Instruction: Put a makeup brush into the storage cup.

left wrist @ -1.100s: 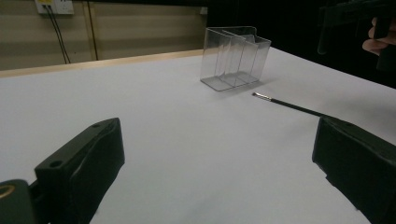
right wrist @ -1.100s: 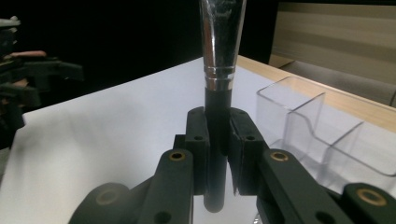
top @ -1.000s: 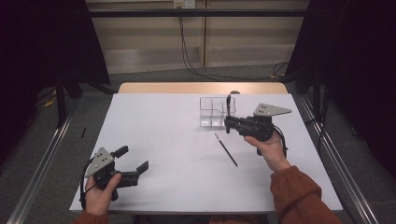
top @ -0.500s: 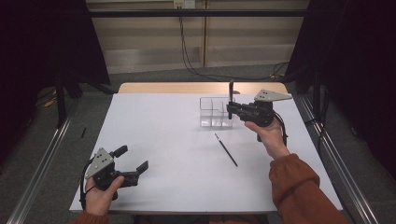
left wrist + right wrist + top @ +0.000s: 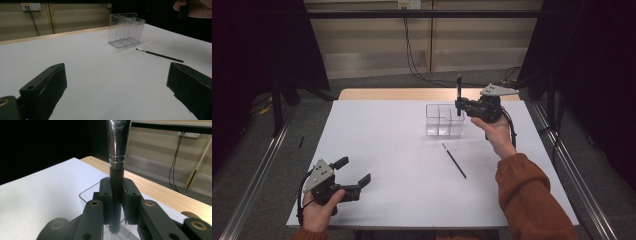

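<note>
Carried up and back, the right gripper (image 5: 460,104) is now over the box (image 5: 443,120), pinching a brush (image 5: 459,93) upright. Lowering into a compartment is called for; the left gripper (image 5: 353,172) is held spread.

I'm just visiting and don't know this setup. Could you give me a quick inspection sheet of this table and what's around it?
Surface: white table top, wooden far edge.
Job's things: thick brush upright over the clear divided box; thin brush lying flat nearby.
Clutter: nothing seen.
Grippers: right gripper shut on the thick brush; left gripper open, holding nothing, near the table's front.
Cables: black wall cables running to the floor.
Surroundings: dark curtains, panelled wall.
</note>
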The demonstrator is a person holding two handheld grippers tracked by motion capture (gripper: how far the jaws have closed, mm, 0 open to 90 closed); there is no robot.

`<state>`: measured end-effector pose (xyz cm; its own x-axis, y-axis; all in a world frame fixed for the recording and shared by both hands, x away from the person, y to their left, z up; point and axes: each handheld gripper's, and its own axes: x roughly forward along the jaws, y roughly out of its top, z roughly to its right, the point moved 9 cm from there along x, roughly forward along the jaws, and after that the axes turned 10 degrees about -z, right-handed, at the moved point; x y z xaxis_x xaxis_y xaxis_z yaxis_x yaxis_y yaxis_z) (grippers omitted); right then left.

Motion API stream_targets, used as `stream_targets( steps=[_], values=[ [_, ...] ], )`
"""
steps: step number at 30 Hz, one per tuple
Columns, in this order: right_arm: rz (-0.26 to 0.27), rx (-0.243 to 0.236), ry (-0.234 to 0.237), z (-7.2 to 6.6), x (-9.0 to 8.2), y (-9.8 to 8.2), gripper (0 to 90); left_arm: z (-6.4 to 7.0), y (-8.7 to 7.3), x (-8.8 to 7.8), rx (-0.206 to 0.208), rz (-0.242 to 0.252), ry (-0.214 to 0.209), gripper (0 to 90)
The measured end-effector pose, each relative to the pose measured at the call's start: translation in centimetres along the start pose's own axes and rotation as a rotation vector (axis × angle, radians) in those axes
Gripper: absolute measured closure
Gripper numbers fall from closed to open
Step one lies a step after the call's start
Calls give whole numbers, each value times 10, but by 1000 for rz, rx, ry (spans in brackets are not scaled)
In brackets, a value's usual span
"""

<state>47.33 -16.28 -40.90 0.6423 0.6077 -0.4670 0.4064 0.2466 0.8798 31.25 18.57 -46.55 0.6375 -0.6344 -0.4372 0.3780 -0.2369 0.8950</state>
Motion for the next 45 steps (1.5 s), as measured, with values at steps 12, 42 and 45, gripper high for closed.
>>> stream_targets(
  steps=[12, 42, 45],
  values=[
    [-7, 31, -24, 11, 16, -5, 797, -2, 0, -2, 13, 0, 9, 32],
    [-53, 61, -46, 25, 38, -41, 796, -6, -4, 0, 25, -20, 16, 37],
    [-58, 69, -45, 25, 40, -44, 795, -6, -4, 0, 30, -20, 19, 41]
  ],
)
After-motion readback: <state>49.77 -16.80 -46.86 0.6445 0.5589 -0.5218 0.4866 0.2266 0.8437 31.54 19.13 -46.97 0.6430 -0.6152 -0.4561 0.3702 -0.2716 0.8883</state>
